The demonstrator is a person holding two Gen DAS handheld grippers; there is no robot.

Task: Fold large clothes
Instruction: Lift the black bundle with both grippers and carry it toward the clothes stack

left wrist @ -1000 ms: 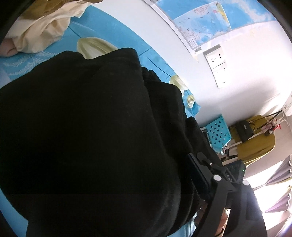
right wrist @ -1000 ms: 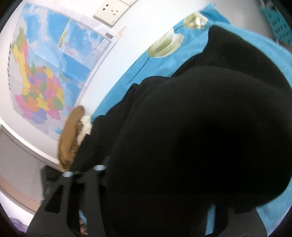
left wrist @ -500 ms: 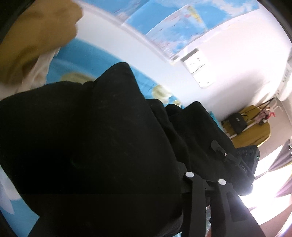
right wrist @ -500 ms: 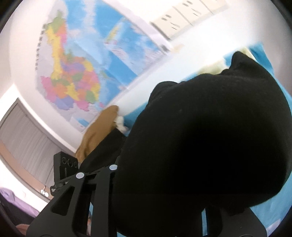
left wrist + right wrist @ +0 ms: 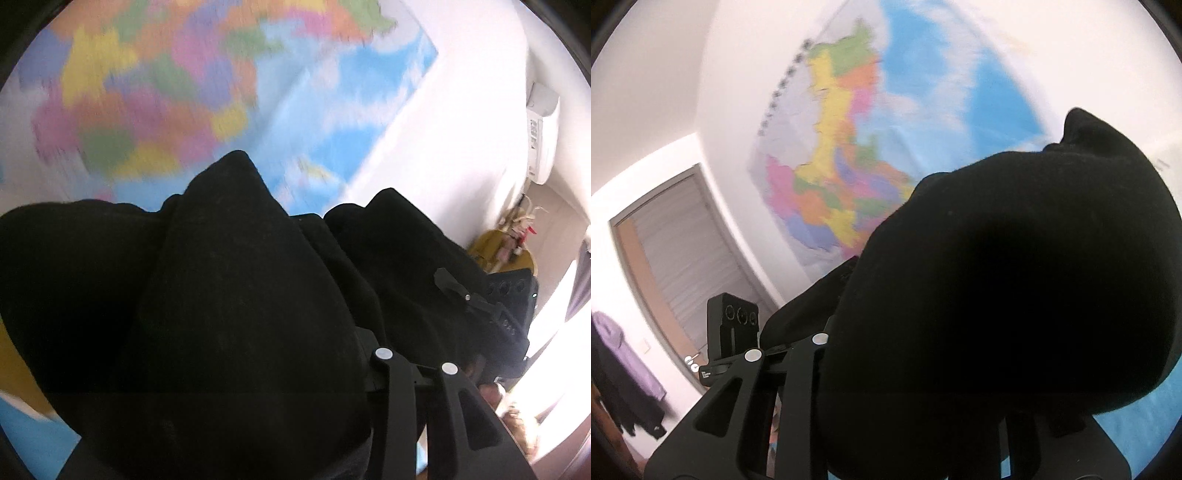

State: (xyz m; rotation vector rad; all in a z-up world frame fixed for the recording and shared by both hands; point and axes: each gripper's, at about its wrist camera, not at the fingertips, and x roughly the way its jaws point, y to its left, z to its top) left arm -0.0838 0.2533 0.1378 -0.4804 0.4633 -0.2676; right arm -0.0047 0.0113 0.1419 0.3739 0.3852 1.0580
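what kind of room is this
Probably a bedroom at home: a coloured wall map, a door with a purple garment hanging beside it, a wall air conditioner, and blue bedding under the black garment.

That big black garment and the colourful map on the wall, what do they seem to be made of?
The big black garment looks like soft, matte knit or fleece: it bunches in rounded folds with faint lint specks. The colourful wall map seems to be printed paper or a laminated sheet lying flat; blur hides its finish.

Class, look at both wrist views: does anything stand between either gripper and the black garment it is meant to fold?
Nothing visible does. The black garment is bunched right over the left gripper, and likewise drapes over the right gripper; each appears clamped on the cloth.
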